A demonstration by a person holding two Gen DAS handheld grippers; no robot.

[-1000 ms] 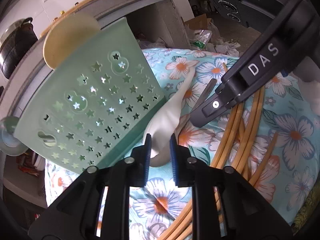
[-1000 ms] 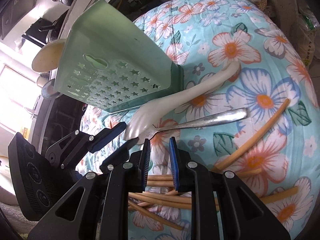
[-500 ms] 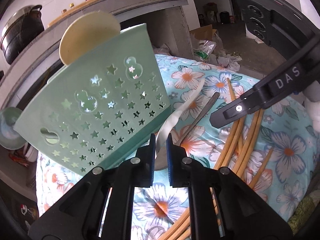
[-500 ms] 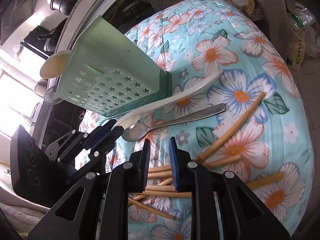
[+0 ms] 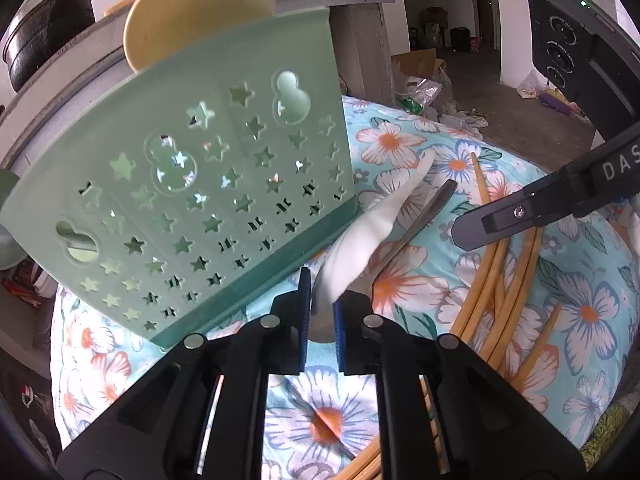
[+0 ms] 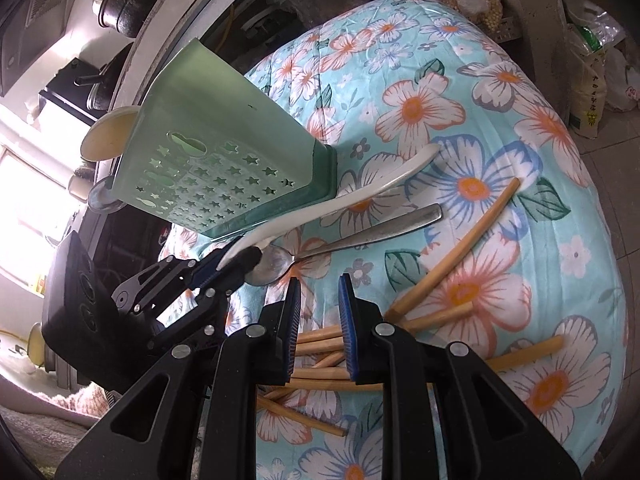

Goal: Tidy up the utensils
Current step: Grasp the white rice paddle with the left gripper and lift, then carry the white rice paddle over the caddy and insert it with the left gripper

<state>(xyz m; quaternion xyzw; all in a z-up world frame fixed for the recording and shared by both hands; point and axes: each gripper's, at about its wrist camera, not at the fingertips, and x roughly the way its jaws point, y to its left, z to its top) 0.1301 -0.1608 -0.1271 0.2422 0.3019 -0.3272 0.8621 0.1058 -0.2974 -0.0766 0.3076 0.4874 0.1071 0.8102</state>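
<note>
A white plastic spoon (image 5: 372, 224) lies on the flowered cloth, its bowl between the blue pads of my left gripper (image 5: 320, 292). The jaws are closing and the pads press on the bowl's edges. In the right wrist view the left gripper (image 6: 236, 260) holds that bowl end of the white spoon (image 6: 352, 196) slightly raised. A metal spoon (image 6: 360, 240) lies just beside it. The green star-pierced utensil holder (image 5: 200, 184) stands close to the left. My right gripper (image 6: 320, 296) hovers over several bamboo chopsticks (image 6: 460, 248), its jaws a narrow gap apart with nothing between them.
The flowered cloth (image 6: 520, 60) covers a rounded surface that drops off to the floor on the right. A beige round disc (image 5: 200, 12) sticks up behind the holder. A grey ledge with a dark pot (image 5: 48, 20) runs behind. Bags and clutter lie on the floor beyond.
The left gripper's jaws have narrowed onto the white spoon's bowl, and the bowl end has tipped up off the cloth. The right gripper has drawn back a little, still at the same narrow gap.
</note>
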